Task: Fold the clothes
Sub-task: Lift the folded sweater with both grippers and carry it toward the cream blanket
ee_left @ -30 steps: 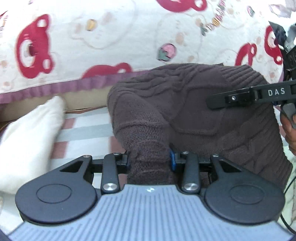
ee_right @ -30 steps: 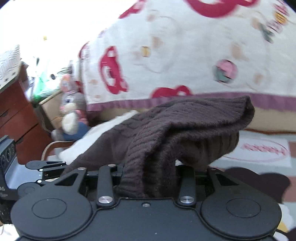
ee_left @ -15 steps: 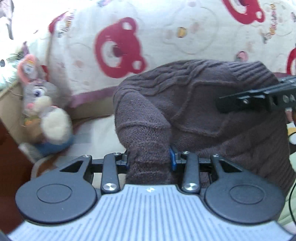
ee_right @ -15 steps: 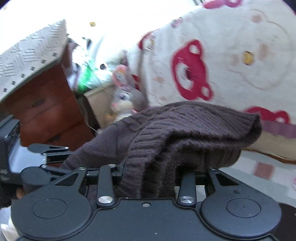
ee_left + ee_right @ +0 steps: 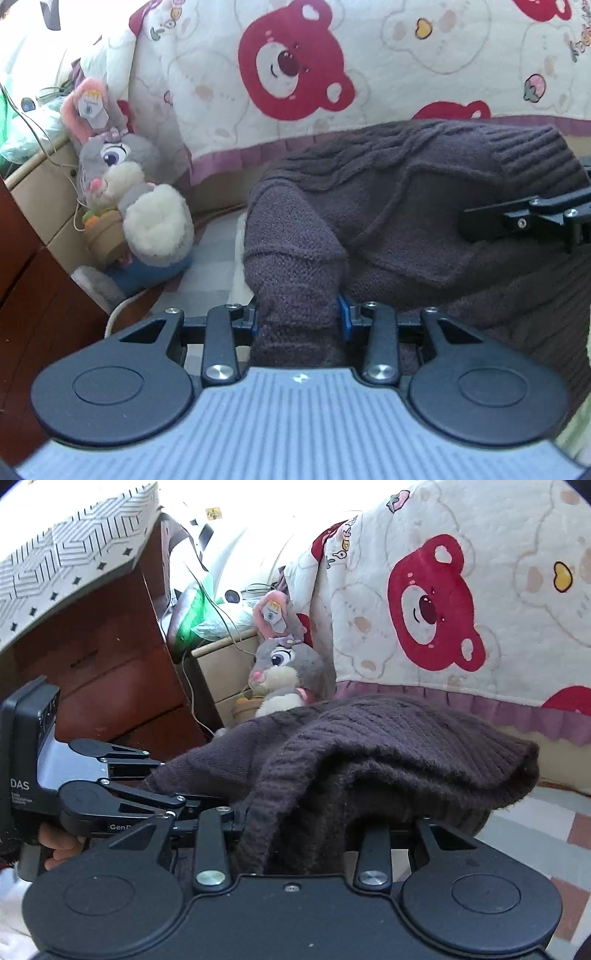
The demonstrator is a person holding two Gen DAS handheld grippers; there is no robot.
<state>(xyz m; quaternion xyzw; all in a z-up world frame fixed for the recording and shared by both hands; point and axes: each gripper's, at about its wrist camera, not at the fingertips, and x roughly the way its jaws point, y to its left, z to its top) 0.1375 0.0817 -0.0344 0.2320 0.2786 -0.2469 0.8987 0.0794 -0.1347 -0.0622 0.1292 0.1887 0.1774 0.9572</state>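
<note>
One sweater, two grippers, one plush rabbit

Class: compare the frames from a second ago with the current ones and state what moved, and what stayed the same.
Both grippers swung the brown sweater leftward: the plush rabbit and wooden dresser came into view. Unchanged: left gripper and right gripper stay clamped on the knit.

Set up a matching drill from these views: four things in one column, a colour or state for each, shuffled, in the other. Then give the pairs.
Things:
1. sweater
2. rabbit plush
3. bear quilt
4. left gripper

States:
A. cream with red bear faces
B. grey with pink ears
C. dark brown knit, held up by both grippers
D. shut on a bunch of knit

Pairs: 1-C, 2-B, 3-A, 4-D
</note>
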